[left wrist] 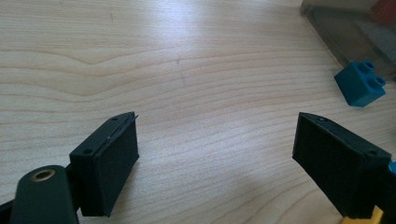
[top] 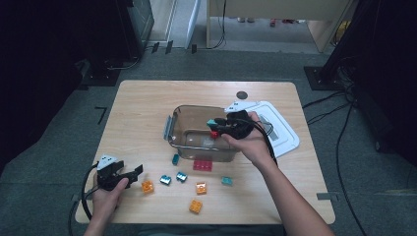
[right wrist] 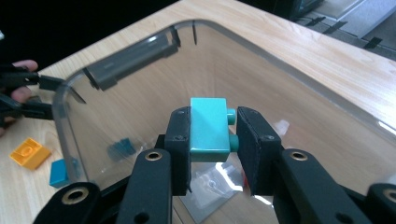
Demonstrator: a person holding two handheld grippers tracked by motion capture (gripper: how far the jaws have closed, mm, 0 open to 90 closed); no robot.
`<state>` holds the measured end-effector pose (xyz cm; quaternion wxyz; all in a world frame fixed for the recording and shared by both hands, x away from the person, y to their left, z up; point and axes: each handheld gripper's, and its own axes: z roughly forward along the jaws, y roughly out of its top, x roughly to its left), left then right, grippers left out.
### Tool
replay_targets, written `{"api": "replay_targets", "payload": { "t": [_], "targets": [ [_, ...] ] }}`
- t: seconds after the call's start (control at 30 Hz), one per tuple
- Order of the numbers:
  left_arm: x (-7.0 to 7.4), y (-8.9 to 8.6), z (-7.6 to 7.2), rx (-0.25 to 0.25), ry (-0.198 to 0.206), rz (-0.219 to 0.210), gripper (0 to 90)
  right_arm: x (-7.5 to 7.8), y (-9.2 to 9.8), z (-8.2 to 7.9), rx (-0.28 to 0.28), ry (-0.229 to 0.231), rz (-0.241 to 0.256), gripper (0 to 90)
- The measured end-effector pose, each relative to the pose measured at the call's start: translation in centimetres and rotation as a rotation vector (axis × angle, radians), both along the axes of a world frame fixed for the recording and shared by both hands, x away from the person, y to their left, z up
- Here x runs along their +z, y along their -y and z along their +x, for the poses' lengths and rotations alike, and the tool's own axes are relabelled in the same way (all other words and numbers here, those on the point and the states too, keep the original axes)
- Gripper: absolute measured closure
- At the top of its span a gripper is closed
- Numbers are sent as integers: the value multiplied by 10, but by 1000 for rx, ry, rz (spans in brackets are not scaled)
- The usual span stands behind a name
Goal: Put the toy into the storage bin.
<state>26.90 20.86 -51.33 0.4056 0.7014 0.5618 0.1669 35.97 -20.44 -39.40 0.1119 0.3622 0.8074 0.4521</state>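
Observation:
My right gripper (top: 214,126) hovers over a clear brownish bin (top: 180,140) in the middle of the table. It is shut on a teal brick (right wrist: 208,129), which hangs inside the bin's opening (right wrist: 261,51); from above the teal brick (top: 211,122) shows at the jaw tips. A red piece (top: 214,133) lies just below it in the bin. My left gripper (top: 134,173) rests near the table's front left, open. Its jaws (left wrist: 217,126) stand wide apart over bare wood with nothing between them. A blue brick (left wrist: 360,84) lies ahead to their right.
Loose bricks lie in front of the bin: orange ones (top: 147,186) (top: 201,188) (top: 195,206), blue ones (top: 165,180) (top: 181,176), a teal one (top: 226,181) and a pink plate (top: 202,164). A white lid (top: 282,133) lies to the bin's right. A dark disc (top: 241,95) sits behind.

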Motion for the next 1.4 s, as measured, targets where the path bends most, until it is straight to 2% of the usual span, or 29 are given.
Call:
{"api": "replay_targets", "payload": {
  "t": [0.13, 0.2, 0.63, 0.93, 1.13, 1.17, 1.23, 1.27, 1.37, 1.4],
  "targets": [
    [0, 0, 0, -1, 0, 0, 142, -2, -1, 1, -1, -7, -11, 679],
    [0, 0, 0, -2, -1, 1, 142, -2, -1, 2, 7, -24, -15, 679],
    [0, 0, 0, -1, -1, 1, 142, -9, -4, 7, 12, -105, -106, 679],
    [0, 0, 0, -1, -1, 1, 142, -15, -5, 8, 32, -135, -123, 678],
    [0, 0, 0, -2, -1, 1, 142, -14, -3, 8, 28, -136, -99, 673],
    [0, 0, 0, -2, -1, 1, 142, -14, -2, 9, 25, -132, -90, 657],
    [0, 0, 0, -2, -1, 2, 142, -13, -1, 8, 32, -125, -66, 520],
    [0, 0, 0, -2, -1, 1, 142, -13, -1, 8, 32, -125, -66, 520],
    [0, 0, 0, -1, -1, 2, 142, -13, -3, 5, 49, -105, -92, 353],
    [0, 0, 0, -1, -1, 2, 142, -13, -3, 5, 49, -105, -92, 353]
  ]
}}
